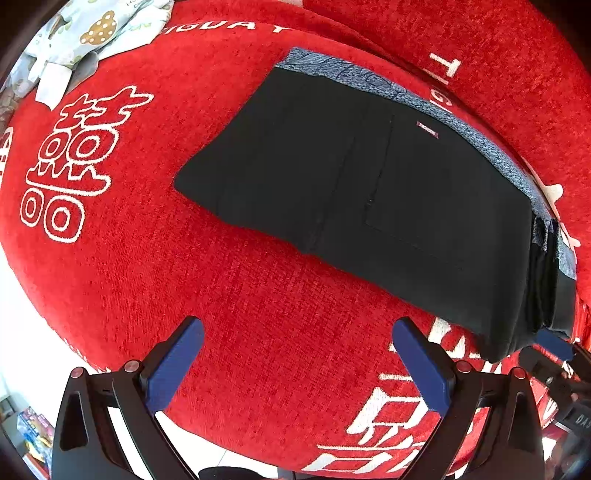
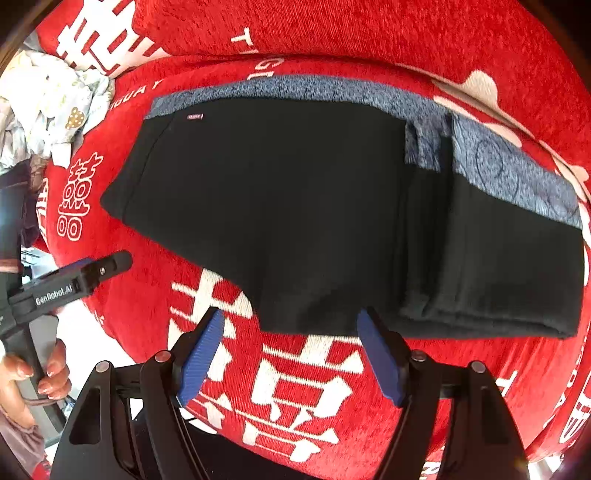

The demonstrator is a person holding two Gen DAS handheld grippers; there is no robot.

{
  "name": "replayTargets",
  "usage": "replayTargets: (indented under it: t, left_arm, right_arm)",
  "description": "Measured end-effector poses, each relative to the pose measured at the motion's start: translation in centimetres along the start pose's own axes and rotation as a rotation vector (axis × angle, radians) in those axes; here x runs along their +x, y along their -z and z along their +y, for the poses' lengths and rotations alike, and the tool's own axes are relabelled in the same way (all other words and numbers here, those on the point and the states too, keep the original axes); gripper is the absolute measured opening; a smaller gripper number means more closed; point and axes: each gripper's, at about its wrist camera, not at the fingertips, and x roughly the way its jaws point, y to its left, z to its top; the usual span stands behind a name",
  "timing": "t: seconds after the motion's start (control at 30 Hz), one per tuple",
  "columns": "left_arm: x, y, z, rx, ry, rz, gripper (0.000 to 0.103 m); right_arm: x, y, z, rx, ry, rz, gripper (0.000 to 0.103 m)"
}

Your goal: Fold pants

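The black pants (image 2: 314, 206), folded with a blue-grey waistband along the far side, are lying on a red sofa cover (image 1: 258, 332) with white characters, near its back edge. The left gripper (image 1: 295, 354) and the right gripper (image 2: 291, 350) are both hanging spread above the front edge, pinching nothing. A pale patterned cloth (image 1: 92, 33) is lying at the far left corner. Below the front edge, perhaps a light floor is showing.

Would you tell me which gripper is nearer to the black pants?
Right. The right gripper hangs at the black pants' near edge; the left gripper is over bare red cover beside them.
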Motion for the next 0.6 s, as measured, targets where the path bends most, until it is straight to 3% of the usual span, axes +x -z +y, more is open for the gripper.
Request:
replayTargets:
  t: [0.17, 0.4, 0.5, 0.6]
  left_arm:
    - [0.3, -0.1, 0.7, 0.0, -0.006, -0.017, 0.103]
    - [0.6, -0.3, 2.2, -0.005, 0.044, -0.012, 0.103]
    - [0.5, -1.1, 4.0, -0.063, 0.115, -0.023, 0.103]
    - [0.6, -2.2, 6.3, -0.136, 0.236, -0.037, 0.103]
  right_arm:
    - [0.0, -1.2, 0.2, -0.007, 0.018, -0.026, 0.078]
    - [1.1, -1.4, 0.2, 0.002, -0.01, -0.021, 0.078]
    - [2.3, -1.3, -0.2, 0.023, -0.012, 0.005, 0.078]
    - [3.5, -1.1, -0.9, 0.06, -0.032, 0.029, 0.078]
